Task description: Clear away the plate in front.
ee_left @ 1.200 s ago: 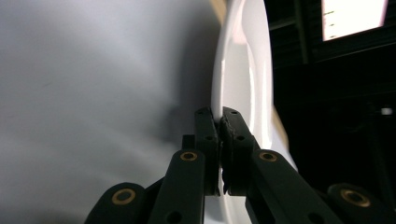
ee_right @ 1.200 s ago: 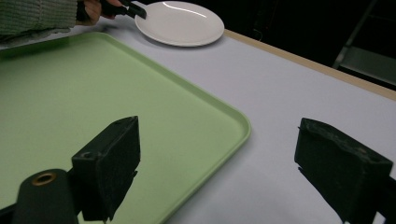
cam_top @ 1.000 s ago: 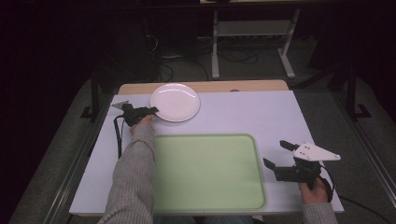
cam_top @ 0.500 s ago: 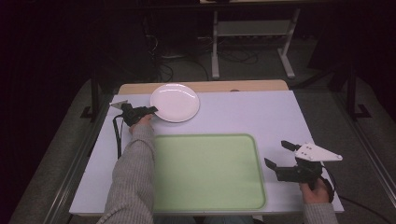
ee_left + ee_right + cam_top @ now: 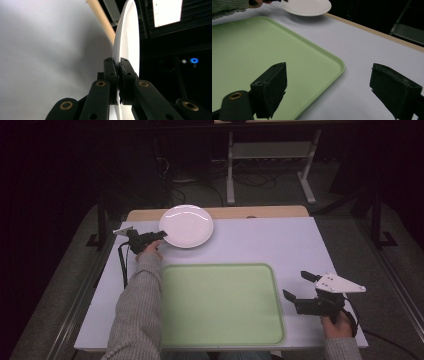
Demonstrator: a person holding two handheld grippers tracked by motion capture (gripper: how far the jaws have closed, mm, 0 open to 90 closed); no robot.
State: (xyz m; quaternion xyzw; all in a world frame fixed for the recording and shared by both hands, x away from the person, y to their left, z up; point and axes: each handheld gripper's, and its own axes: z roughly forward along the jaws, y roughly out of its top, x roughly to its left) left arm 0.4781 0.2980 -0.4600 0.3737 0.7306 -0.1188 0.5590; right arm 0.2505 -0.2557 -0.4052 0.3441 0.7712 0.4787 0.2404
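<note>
A round white plate (image 5: 186,225) is at the far left of the white table (image 5: 280,245), held slightly off the surface with a shadow under it. My left gripper (image 5: 161,235) is shut on the plate's left rim; in the left gripper view the plate (image 5: 127,45) stands edge-on between the pinched jaws of the left gripper (image 5: 119,72). A light green tray (image 5: 220,302) lies at the table's near middle. My right gripper (image 5: 298,286) stands open just right of the tray, nothing between its jaws. From the right gripper view, the tray (image 5: 262,55) and the plate (image 5: 307,7) lie ahead.
A wooden strip (image 5: 250,212) runs along the table's far edge. A metal stand (image 5: 270,155) and cables are on the dark floor behind. Bare table surface lies between the plate and the right gripper.
The right gripper has drifted slightly nearer the table's front edge. The left gripper keeps its hold on the plate, barely moving.
</note>
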